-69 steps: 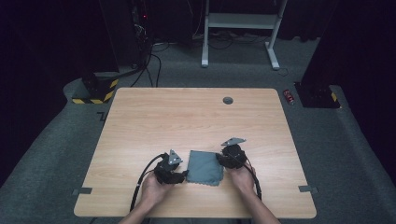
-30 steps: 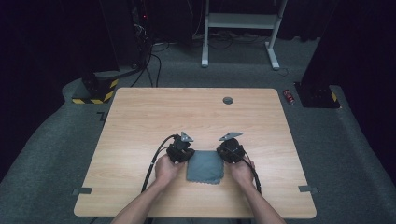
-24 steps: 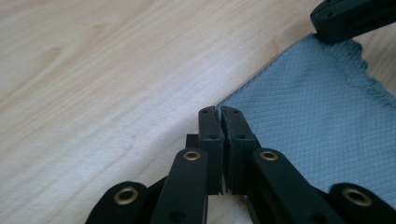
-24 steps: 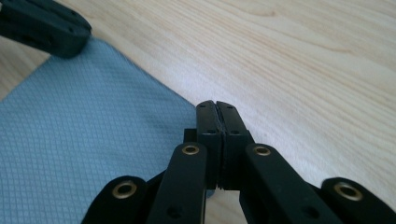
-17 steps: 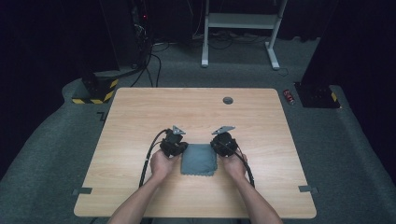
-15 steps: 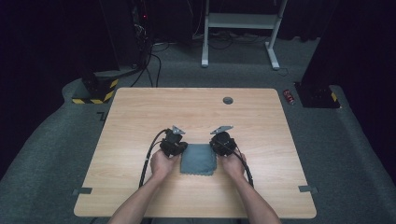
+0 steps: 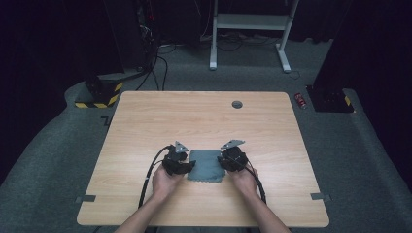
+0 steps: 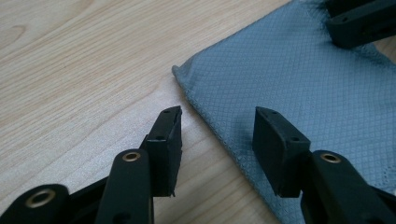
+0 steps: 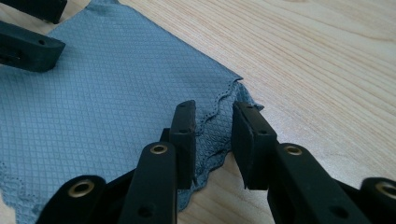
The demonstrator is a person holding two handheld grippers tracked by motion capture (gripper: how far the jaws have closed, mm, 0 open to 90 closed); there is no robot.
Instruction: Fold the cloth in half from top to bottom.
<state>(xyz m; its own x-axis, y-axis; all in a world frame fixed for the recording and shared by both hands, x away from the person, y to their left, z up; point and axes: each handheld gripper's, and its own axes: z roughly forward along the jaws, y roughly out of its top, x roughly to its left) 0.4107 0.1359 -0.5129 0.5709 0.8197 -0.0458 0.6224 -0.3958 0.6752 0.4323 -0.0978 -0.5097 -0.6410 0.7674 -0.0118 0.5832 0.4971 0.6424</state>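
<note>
A grey-blue quilted cloth [image 7: 206, 166] lies flat on the wooden table [image 7: 204, 121], between my two grippers. My left gripper [image 7: 188, 166] rests at its left side. In the left gripper view its jaws [image 8: 219, 119] straddle the cloth's hemmed edge [image 8: 210, 116] and have just been opening, with no pad pressing on it. My right gripper [image 7: 223, 162] sits at the cloth's right side. Its jaws [image 9: 215, 112] have also just been opening, and the scalloped edge [image 9: 217, 109] lies loose between them. Each gripper view shows the other gripper's black fingers [image 8: 359, 23] [image 9: 28, 46] at the far side of the cloth.
A round cable hole [image 7: 237, 104] sits near the table's far edge. Strips of tape [image 7: 85, 198] [image 7: 320, 196] mark the near corners. Beyond the table are a red can [image 7: 301, 100] on the floor, a white desk frame [image 7: 250, 22] and cables [image 7: 160, 63].
Both hands have drawn back toward the person, from the cloth's far edge to its two sides. The cloth now lies flat, slightly to the left of where it was.
</note>
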